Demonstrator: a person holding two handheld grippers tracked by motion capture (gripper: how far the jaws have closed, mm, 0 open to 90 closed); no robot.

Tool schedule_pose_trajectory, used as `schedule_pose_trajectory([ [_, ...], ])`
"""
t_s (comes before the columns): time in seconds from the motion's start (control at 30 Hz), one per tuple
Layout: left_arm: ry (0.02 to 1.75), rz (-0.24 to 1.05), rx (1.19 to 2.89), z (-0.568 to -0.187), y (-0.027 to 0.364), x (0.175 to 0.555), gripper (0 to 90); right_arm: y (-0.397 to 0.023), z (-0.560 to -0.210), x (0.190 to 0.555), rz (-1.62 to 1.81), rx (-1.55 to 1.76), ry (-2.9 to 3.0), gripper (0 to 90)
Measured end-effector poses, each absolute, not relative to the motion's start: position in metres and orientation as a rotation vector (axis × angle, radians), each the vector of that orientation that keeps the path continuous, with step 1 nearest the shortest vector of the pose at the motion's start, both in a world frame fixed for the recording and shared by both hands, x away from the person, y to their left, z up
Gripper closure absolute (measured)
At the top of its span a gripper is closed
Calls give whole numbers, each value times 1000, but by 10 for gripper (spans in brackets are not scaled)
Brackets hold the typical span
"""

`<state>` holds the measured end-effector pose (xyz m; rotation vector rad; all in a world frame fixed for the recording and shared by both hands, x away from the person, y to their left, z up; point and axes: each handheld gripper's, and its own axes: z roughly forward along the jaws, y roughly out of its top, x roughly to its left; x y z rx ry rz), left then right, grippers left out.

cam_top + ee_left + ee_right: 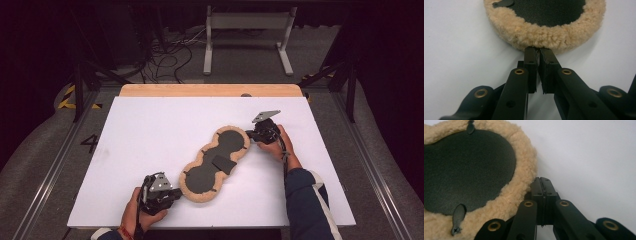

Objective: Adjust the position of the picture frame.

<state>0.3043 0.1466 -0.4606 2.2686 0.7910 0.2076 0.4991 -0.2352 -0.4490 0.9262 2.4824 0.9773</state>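
Observation:
A peanut-shaped pad (202, 175) with a tan fleece rim and a dark leather middle lies slantwise on the white table (150, 130). My left gripper (178, 192) is at its near left end. In the left gripper view the jaws (539, 50) stand almost together with a thin slit, tips touching the fleece rim (544, 35). My right gripper (249, 134) is at the far right end. In the right gripper view its jaws (543, 179) are pressed flat together beside the fleece (524, 170), with nothing between them.
A loose dark flap (223, 163) lies on the pad's leather. A wooden strip (210, 90) edges the table's far side. Beyond it are a white stand (247, 30) and floor cables (165, 55). Bare white tabletop spreads left and right of the pad.

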Motion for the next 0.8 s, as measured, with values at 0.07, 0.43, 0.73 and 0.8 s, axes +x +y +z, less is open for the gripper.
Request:
schedule_pose_trajectory([
  [0.07, 791, 208, 2271, -460, 149, 305, 838, -235, -449, 497, 977, 922, 2487, 900],
  [0.43, 893, 211, 2235, -461, 173, 316, 834, -231, -449, 469, 934, 915, 2462, 900],
  [0.73, 905, 250, 2230, -461, 172, 317, 833, -240, -449, 468, 962, 1003, 2435, 880],
  [0.8, 902, 252, 2230, -461, 172, 317, 834, -240, -450, 474, 972, 1049, 2381, 885],
])
